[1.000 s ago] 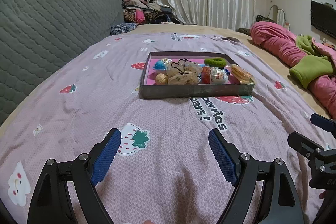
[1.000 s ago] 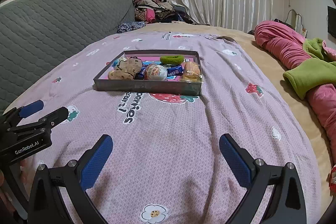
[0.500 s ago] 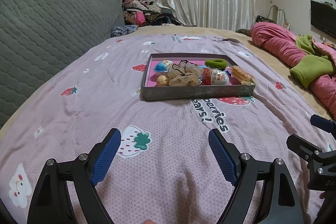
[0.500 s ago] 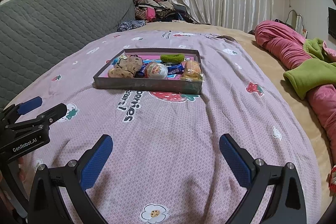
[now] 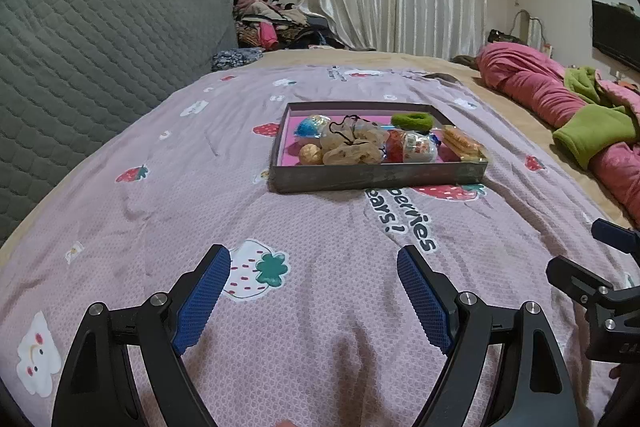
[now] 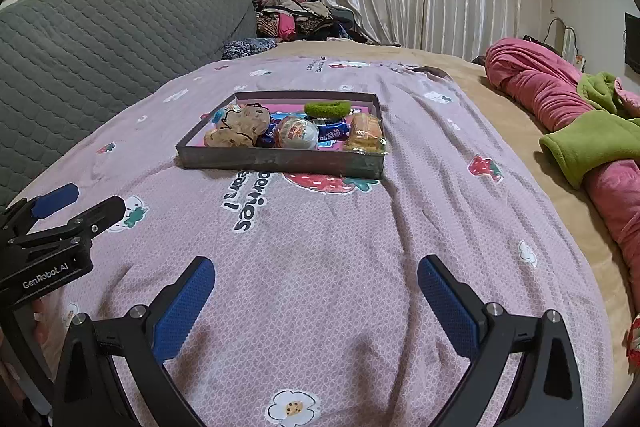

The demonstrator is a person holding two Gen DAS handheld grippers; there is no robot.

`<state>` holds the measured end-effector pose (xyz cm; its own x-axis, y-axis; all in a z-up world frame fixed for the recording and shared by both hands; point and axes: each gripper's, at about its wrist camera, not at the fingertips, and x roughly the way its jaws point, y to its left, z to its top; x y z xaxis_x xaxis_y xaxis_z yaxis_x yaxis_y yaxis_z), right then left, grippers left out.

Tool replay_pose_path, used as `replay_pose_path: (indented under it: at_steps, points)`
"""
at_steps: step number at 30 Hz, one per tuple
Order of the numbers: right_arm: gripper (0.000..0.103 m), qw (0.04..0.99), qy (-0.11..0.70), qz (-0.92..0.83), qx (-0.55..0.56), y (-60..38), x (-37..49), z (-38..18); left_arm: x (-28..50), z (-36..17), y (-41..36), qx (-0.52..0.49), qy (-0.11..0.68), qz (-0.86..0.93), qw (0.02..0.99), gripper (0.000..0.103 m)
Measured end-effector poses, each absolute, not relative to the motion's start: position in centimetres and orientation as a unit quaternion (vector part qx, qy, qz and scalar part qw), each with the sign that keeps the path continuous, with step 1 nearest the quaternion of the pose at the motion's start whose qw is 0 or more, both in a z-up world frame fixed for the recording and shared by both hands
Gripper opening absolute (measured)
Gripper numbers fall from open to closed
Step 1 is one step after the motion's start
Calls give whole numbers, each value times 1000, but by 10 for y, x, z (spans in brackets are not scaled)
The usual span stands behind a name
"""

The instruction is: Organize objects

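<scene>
A shallow grey tray (image 5: 376, 177) with a pink floor sits mid-bed; it also shows in the right wrist view (image 6: 280, 161). It holds beige scrunchies (image 5: 352, 145), a blue ball (image 5: 307, 127), a small gold ball (image 5: 311, 154), a toy egg (image 5: 416, 147), a green hair tie (image 5: 412, 121) and a wafer packet (image 5: 464, 147). My left gripper (image 5: 314, 267) is open and empty over the sheet, well short of the tray. My right gripper (image 6: 316, 279) is open and empty too, also short of the tray.
The bed has a pink strawberry-print sheet (image 5: 200, 187). A grey quilted headboard (image 5: 80, 59) runs along the left. A rolled pink and green blanket (image 5: 568, 107) lies at the right. Clothes (image 5: 272, 23) are piled at the back by the curtains.
Both grippers have drawn slightly back from the tray and tilted a little; the tray sits a bit lower in both views. Both jaws stay open.
</scene>
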<state>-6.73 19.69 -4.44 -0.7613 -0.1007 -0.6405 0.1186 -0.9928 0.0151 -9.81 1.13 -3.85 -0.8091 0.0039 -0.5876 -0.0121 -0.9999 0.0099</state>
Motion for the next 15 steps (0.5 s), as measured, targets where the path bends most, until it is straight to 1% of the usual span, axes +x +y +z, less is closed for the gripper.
replay_pose_path:
  at_steps: [15]
  points:
    - [102,57,19,-937,344,194,-68,-47,-94,-33,13,-288,13,958,8,86]
